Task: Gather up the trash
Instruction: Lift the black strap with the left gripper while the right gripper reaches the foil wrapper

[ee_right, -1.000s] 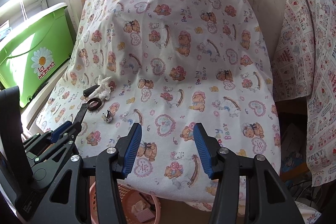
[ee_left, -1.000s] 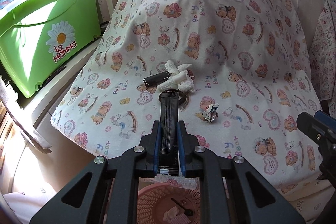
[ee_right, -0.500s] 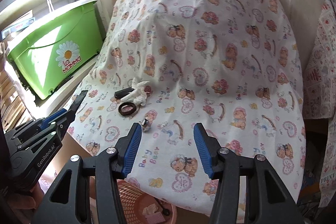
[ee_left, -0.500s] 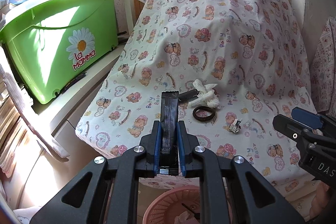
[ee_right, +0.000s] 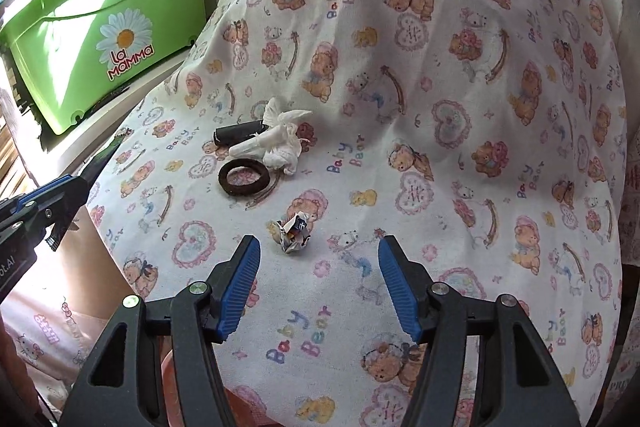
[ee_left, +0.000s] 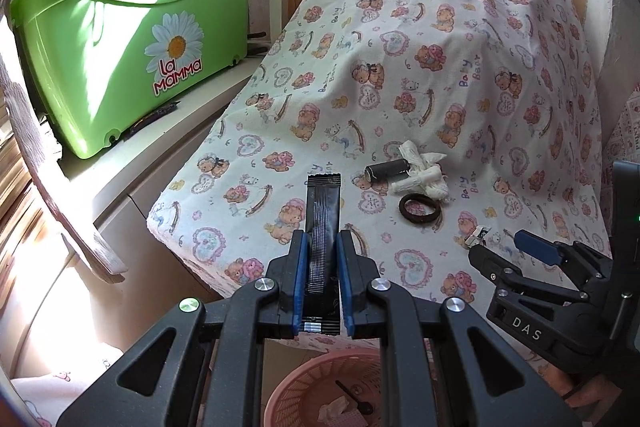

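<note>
Four pieces of trash lie on the bear-print sheet [ee_right: 440,155], and the one that matters to you now is the crumpled wrapper [ee_right: 295,230]: in the right wrist view it sits just above and left of centre between your right gripper [ee_right: 319,273] fingers, nearer the left finger [ee_right: 240,281] than the right one. Those jaws are opening, with nothing between them yet; the wrapper is ahead of the tips, not inside them. It is a small ball with no clear long axis, so shifting a little toward the frame's left should centre it. Your right hand is plainly the nearer one; in the left wrist view the right gripper's tip sits just beside the wrapper [ee_left: 478,235] at lower right. Your left gripper [ee_left: 322,259] is clamped on a black sachet [ee_left: 322,211], which stands up out of the jaws along the fingers. Farther up the sheet lie a dark ring [ee_right: 244,175], a black roll [ee_right: 239,132] and a twisted white tissue [ee_right: 280,143], well apart from the wrapper, so you have open cloth all round it. The sheet's edge drops off toward lower left, where the pink basket [ee_left: 304,379] waits below your left gripper, under the sachet.
</note>
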`<state>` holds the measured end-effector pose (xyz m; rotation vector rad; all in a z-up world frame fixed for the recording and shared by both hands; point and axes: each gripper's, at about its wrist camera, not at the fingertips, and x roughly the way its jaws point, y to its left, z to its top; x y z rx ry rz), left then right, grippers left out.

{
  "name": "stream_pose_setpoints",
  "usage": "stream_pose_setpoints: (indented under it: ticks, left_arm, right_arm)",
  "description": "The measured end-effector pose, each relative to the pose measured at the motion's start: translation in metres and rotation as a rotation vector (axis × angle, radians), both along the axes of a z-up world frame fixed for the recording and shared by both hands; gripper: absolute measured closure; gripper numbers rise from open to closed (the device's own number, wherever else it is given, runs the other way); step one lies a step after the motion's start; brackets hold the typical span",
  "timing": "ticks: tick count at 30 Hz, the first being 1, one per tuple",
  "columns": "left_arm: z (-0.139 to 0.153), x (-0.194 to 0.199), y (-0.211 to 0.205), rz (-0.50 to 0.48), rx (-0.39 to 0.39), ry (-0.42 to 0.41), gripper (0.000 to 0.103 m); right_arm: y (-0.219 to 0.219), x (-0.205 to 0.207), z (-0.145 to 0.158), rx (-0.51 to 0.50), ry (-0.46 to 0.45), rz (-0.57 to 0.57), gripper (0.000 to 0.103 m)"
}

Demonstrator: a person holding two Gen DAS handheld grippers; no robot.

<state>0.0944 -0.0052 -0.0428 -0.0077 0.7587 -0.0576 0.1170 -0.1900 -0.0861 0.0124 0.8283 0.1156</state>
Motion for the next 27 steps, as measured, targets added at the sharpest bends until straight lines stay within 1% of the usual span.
stream_pose_setpoints:
  ticks: [1, 2, 3, 4, 6, 7, 8, 9, 11, 15, 17, 21, 23, 24, 27]
  left_arm:
    - [0.001, 0.000, 0.000, -0.002, 0.001, -0.002, 0.089]
    - [0.001, -0.001, 0.000, -0.004, 0.003, -0.003, 0.089]
    - [0.002, -0.001, 0.001, -0.004, 0.003, -0.005, 0.089]
    - [0.002, -0.001, 0.001, -0.004, 0.000, -0.007, 0.089]
    - [0.004, -0.002, 0.003, -0.005, -0.014, -0.009, 0.089]
    - [0.005, -0.002, 0.003, -0.005, -0.017, -0.010, 0.089]
    - [0.005, -0.003, 0.003, -0.006, -0.017, -0.011, 0.089]
    - [0.006, -0.004, 0.003, -0.007, -0.016, -0.013, 0.089]
    - [0.007, -0.006, 0.003, -0.009, -0.019, -0.014, 0.089]
    - [0.008, -0.010, 0.003, -0.016, -0.025, -0.015, 0.089]
    - [0.010, -0.011, 0.004, -0.018, -0.023, -0.020, 0.089]
    - [0.013, -0.013, 0.006, -0.023, -0.052, -0.016, 0.089]
    - [0.014, -0.013, 0.006, -0.026, -0.054, -0.018, 0.089]
    - [0.015, -0.014, 0.006, -0.028, -0.053, -0.020, 0.089]
    - [0.015, -0.014, 0.005, -0.029, -0.052, -0.020, 0.089]
  right_arm:
    - [0.001, 0.001, -0.002, 0.006, 0.002, 0.001, 0.044]
    - [0.002, 0.002, -0.003, 0.006, 0.000, 0.004, 0.052]
    - [0.003, 0.003, -0.004, -0.003, 0.001, 0.006, 0.056]
    - [0.005, 0.004, -0.006, -0.014, 0.006, 0.008, 0.063]
    - [0.007, 0.004, -0.006, -0.041, -0.007, 0.006, 0.067]
    - [0.007, 0.004, -0.006, -0.050, -0.008, 0.009, 0.071]
    - [0.008, 0.004, -0.005, -0.046, -0.011, 0.013, 0.078]
    - [0.006, 0.003, -0.004, -0.034, -0.015, 0.014, 0.082]
    - [0.002, 0.001, -0.003, -0.017, -0.013, 0.007, 0.096]
    - [-0.011, -0.005, 0.001, 0.034, -0.024, -0.016, 0.099]
    - [-0.019, -0.008, 0.004, 0.081, -0.029, -0.026, 0.100]
    - [-0.037, -0.015, 0.013, 0.196, -0.037, -0.038, 0.100]
    - [-0.045, -0.018, 0.017, 0.248, -0.043, -0.037, 0.100]
    - [-0.047, -0.019, 0.018, 0.254, -0.048, -0.030, 0.100]
    - [-0.044, -0.019, 0.020, 0.227, -0.061, -0.016, 0.097]
